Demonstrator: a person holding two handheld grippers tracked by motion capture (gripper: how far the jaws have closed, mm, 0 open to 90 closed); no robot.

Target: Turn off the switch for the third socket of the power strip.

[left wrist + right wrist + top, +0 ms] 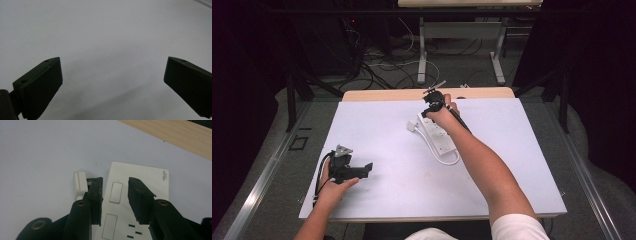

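On the far side of the white table (377, 200), your right claw (115, 192) hangs just over the end of the white power strip (140, 175) — its jaws a little apart, pinching nothing. A small white plug (79, 183) lies just beside the strip. Your left claw (112, 82) rests near you, spread wide and empty.

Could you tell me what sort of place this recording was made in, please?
Probably a lab or workshop test bench: a table under a white sheet, tangled cables on the floor behind it, and dark curtains around.
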